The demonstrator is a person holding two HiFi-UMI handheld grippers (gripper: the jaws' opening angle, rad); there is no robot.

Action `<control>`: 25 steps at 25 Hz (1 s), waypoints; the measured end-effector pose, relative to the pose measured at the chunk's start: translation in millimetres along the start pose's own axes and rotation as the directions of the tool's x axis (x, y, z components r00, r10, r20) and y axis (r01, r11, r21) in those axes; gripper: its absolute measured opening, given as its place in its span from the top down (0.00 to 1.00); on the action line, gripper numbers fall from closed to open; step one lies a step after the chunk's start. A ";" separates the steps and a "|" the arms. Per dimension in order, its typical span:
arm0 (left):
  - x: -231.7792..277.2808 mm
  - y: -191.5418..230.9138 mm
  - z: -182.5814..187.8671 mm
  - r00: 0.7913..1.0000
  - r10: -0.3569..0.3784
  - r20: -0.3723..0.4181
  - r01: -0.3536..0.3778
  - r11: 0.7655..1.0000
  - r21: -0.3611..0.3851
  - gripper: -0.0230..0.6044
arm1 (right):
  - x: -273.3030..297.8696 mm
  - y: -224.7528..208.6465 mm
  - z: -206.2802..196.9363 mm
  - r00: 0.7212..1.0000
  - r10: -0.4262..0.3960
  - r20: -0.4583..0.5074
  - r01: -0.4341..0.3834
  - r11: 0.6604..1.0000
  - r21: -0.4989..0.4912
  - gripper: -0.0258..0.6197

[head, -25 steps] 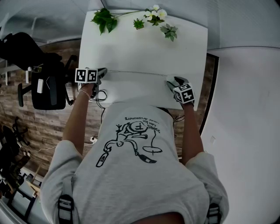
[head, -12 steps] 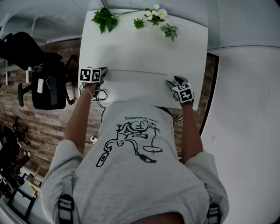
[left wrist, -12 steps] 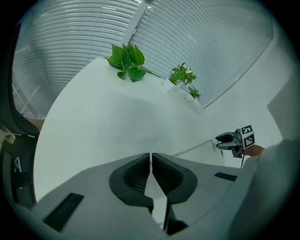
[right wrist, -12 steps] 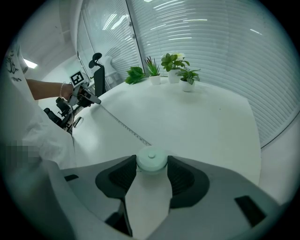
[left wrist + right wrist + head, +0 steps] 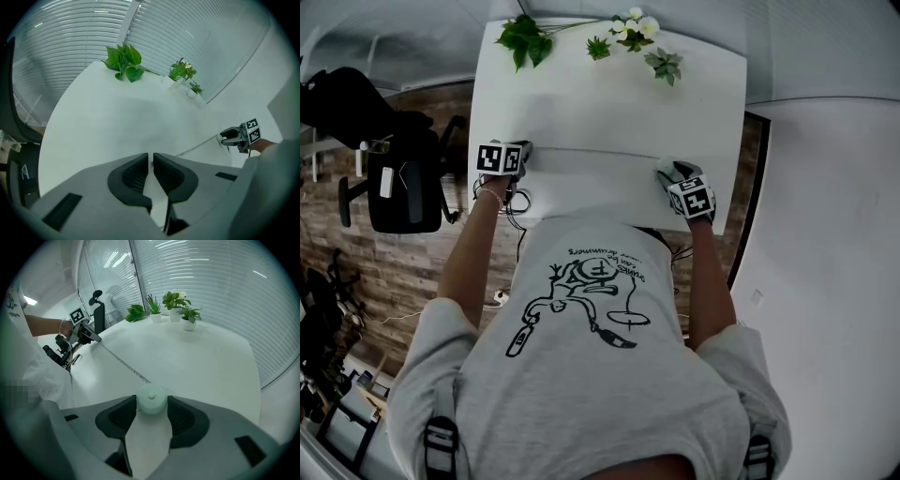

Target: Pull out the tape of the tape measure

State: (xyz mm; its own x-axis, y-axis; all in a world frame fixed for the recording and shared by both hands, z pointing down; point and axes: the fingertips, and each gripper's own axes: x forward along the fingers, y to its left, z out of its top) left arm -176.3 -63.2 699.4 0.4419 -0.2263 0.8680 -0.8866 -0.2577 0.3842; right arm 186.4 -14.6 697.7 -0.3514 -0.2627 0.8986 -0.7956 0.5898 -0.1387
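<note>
From the head view, I see my left hand-held gripper [image 5: 523, 157] and right hand-held gripper [image 5: 667, 172] well apart on the white worktop [image 5: 609, 94], with the tape [image 5: 591, 151] stretched between them. Left gripper view: jaws nearly meet, pinching the tape's end. Right gripper view: jaws clamp the round, pale tape measure [image 5: 151, 401]

Worktop [image 5: 609, 103]: white, with plants lined along its far edge.
Leafy plant [image 5: 523, 40]: broad green leaves, at the far left corner.
Potted plants [image 5: 662, 66]: small, in white pots, to its right; one bears white flowers [image 5: 636, 26].
Office chair [image 5: 398, 178]: black, left of the worktop, on the wood-plank floor [image 5: 394, 272].
Blinds [image 5: 197, 37]: white slats behind the plants.
</note>
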 end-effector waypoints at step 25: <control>-16.9 -9.1 13.3 0.994 0.054 0.091 -0.059 0.997 0.054 0.77 | -13.2 -6.0 3.2 0.999 -0.025 0.039 0.024 0.999 0.027 0.61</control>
State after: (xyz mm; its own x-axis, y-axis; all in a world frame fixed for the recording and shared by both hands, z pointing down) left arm -173.9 -69.5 677.1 0.4038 -0.3247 0.8553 -0.9025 -0.2945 0.3143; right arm 194.2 -17.0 685.4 -0.3507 -0.3069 0.8848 -0.8168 0.5624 -0.1287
